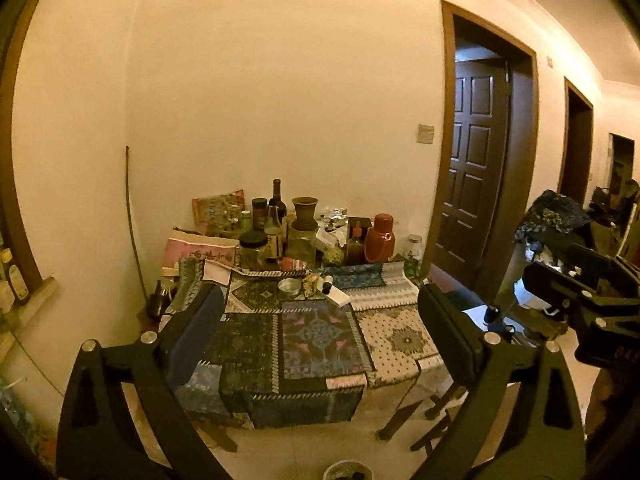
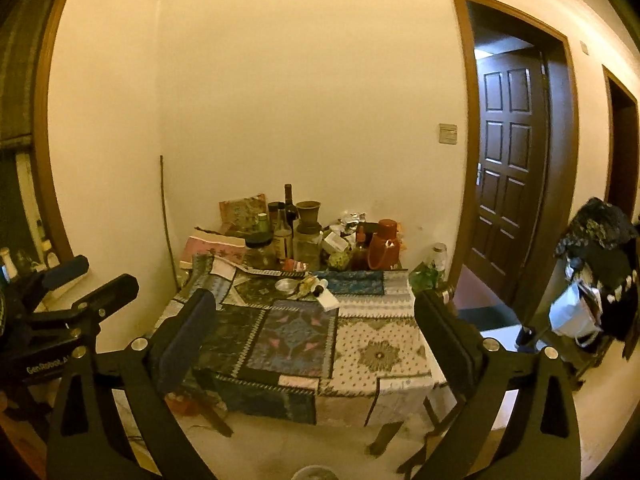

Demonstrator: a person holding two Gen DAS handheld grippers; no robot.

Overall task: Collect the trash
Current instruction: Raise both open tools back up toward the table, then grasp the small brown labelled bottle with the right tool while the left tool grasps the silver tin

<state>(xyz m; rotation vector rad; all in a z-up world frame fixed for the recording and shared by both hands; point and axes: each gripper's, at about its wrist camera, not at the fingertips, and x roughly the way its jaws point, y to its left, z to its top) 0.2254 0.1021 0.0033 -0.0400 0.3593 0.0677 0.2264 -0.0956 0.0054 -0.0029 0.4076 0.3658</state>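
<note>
Both grippers held empty above floor, facing table [image 1: 400, 344]. Left gripper [image 1: 320, 320] fingers wide apart; right gripper [image 2: 312, 320] same. "GenRobot" read on left gripper body at 9 o'clock in right view. Trash: white tube [image 1: 338, 297] and wrappers [image 2: 306, 285] at table centre, 12 o'clock.

Warm yellowish light washed the plain cream wall [image 1: 248, 92]. A table [image 1: 404, 344] under a patchwork cloth [image 1: 316, 336] stood against it on a pale tiled floor [image 2: 280, 448]. To the right hung a dark brown panelled door [image 2: 508, 176] — ajar in its wooden frame — with a switch plate [image 2: 447, 133] just beside it.
</note>
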